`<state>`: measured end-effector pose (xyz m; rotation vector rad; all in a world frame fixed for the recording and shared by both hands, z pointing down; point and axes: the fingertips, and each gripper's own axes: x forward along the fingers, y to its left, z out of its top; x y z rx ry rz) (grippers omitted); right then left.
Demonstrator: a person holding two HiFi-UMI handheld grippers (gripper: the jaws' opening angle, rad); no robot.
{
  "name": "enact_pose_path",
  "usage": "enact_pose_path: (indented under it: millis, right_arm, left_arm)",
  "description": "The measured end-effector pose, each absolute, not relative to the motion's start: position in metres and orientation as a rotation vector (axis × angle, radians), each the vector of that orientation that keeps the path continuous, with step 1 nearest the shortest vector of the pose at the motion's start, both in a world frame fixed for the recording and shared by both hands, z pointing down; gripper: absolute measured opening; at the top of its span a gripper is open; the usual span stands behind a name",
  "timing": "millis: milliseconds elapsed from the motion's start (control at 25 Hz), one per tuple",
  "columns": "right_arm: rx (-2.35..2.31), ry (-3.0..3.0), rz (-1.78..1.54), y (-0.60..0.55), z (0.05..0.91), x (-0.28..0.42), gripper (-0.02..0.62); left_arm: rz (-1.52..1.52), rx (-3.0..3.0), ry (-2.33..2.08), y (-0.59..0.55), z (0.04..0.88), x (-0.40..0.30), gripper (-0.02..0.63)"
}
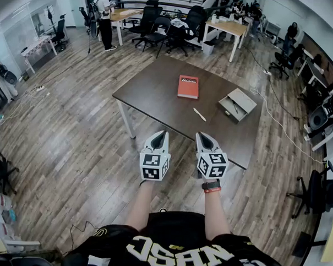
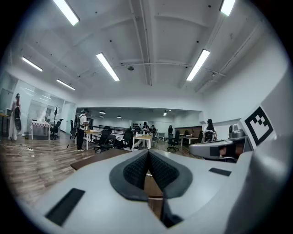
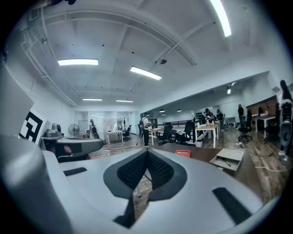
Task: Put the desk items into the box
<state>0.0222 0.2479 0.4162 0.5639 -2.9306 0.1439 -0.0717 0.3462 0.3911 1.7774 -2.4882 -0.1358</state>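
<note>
Meanwhile, left gripper and right gripper are hovering closed and empty; the light pen is likely needing a mid-barrel pinch, the stiff red book an edge grip.

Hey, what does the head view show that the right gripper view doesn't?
Only the head view: the white pen and the person's forearms. Only the right gripper view: ceiling lights and a standing fan. Both: the red book, the open box, and the left gripper and right gripper, each shut and empty.
</note>
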Motion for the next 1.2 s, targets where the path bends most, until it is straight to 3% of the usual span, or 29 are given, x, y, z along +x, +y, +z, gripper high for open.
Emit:
enact_pose_path:
  millis: [640,1200]
  right_arm:
    - [0.647,-2.889,0.218,0.231,0.436,-0.003,0.009]
    - [0.681,-2.896,0.296,0.073,0.433,-0.044,0.009]
  left_arm:
    - [-0.179,1.827,-2.396,0.326,0.41,-0.1,0.014]
    - [-0.106,1.968,-2.301,0.151,0.398,-0.128,0.014]
